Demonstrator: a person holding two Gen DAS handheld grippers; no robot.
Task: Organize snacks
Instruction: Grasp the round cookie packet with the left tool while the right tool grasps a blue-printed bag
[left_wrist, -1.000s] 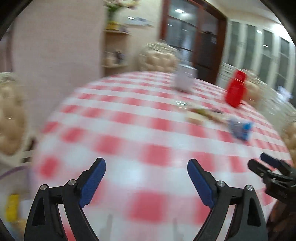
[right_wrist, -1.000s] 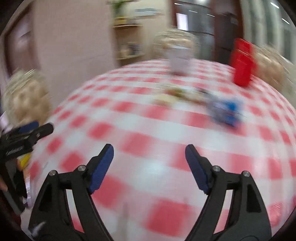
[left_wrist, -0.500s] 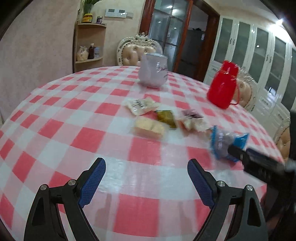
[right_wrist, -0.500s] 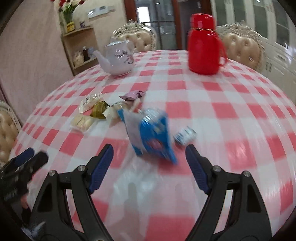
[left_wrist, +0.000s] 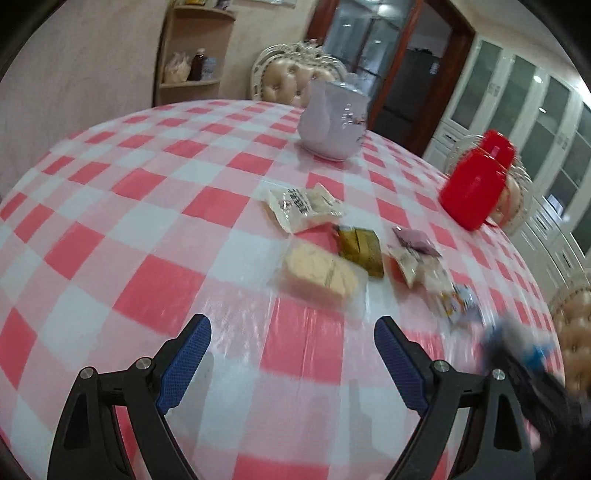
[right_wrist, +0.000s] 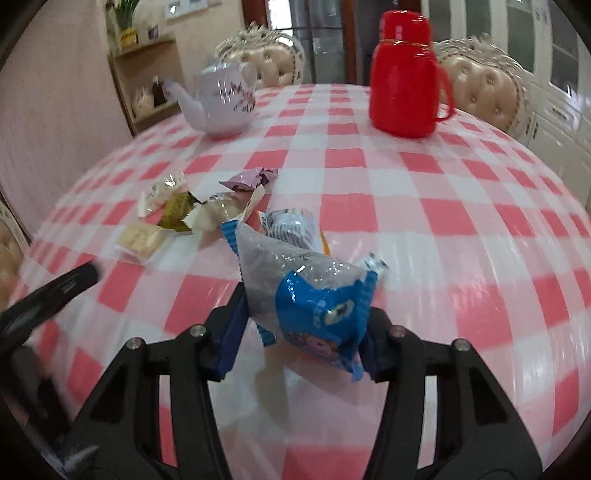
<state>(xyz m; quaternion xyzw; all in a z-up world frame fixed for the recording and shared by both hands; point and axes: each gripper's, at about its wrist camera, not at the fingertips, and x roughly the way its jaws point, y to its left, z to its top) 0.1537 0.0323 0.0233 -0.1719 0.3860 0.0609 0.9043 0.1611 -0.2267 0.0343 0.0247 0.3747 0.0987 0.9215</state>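
My right gripper is shut on a blue and clear snack packet just above the checked tablecloth. Behind it lie a grey striped packet, a small wrapped candy, a purple packet, an olive packet and a pale cracker packet. My left gripper is open and empty, short of the cracker packet. Beyond that lie a white labelled packet, the olive packet and the purple packet. The blue packet shows blurred at far right.
A white teapot and a red flask stand at the back of the round table. Padded chairs ring the table. A wooden shelf stands in the left corner, glass doors behind.
My right gripper has closed on the blue packet, which lay between its open fingers half a second ago. My left gripper has come closer to the cracker packet and stays open.
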